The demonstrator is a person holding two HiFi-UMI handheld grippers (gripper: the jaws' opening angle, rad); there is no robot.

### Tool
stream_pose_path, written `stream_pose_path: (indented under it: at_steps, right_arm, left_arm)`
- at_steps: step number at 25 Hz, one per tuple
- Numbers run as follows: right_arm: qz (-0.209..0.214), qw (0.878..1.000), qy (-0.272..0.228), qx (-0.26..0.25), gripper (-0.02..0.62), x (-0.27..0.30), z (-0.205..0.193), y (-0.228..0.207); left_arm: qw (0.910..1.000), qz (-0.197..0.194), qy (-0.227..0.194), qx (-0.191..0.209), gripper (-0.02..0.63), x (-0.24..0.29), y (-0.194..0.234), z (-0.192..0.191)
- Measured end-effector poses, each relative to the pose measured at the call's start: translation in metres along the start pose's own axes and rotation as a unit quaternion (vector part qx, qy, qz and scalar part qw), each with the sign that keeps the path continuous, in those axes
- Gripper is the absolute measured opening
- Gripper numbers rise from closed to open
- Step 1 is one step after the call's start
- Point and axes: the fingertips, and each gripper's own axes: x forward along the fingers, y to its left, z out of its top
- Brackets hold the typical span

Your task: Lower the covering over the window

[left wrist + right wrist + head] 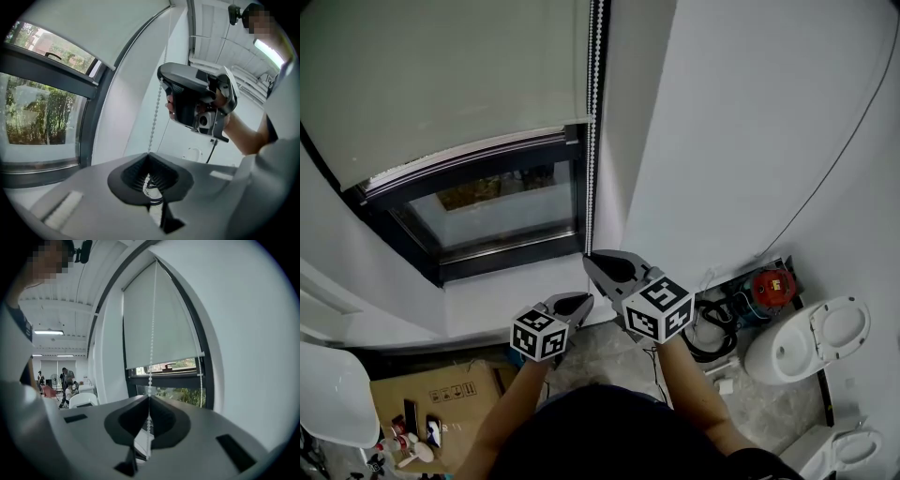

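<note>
Holding the chain (596, 122) in both tongs: pinched tight in the left tongs (581, 301), pinched again in the right tongs (589, 259) just above and a little beyond. Both pairs closed narrow on the beads, with nothing else between the tips.

Along the right tongs: chain running straight up from the closed tips, in front of the blind (159, 324). Along the left tongs: chain rising from the tips towards the right tongs, up and to the right.

Blind hanging ahead of and above both tongs, drawn part way down — bottom bar short of the sill, a stretch of window (497, 202) bare beneath it, greenery behind the glass. Second strand of chain down the frame, to the right of the right tongs' tips.

Down on the floor, below and right of the tongs, a white toilet (802, 342) — below and left, a box (422, 398) and a white chair (333, 394).
</note>
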Motion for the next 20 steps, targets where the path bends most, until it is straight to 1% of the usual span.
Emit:
stream_pose_path:
  at_steps: [5, 7, 10, 13, 16, 20]
  right_arm:
    - [0.002, 1.0, -0.006, 0.02, 0.015, 0.001, -0.002, -0.002]
    - [-0.002, 1.0, -0.002, 0.017, 0.014, 0.001, -0.005, -0.003]
    - [-0.013, 0.999, 0.033, -0.002, 0.014, 0.003, -0.026, -0.003]
    - [-0.014, 0.998, 0.056, 0.017, 0.014, 0.003, -0.052, -0.004]
    - [-0.019, 0.996, 0.089, 0.021, 0.014, 0.005, -0.083, -0.006]
    - [-0.018, 0.993, 0.112, 0.042, 0.014, 0.005, -0.112, -0.005]
  left_arm:
    - [1.0, 0.001, -0.007, -0.007, 0.012, -0.001, 0.001, -0.001]
    - [1.0, -0.002, 0.0, -0.004, 0.012, 0.001, -0.001, -0.004]
    - [0.9993, -0.003, 0.037, 0.006, 0.012, 0.006, 0.0, -0.025]
    - [0.998, -0.003, 0.063, -0.01, 0.012, 0.01, 0.002, -0.051]
    - [0.9945, -0.006, 0.104, -0.011, 0.012, 0.013, 0.0, -0.081]
    - [0.9916, -0.005, 0.126, -0.029, 0.012, 0.014, -0.001, -0.109]
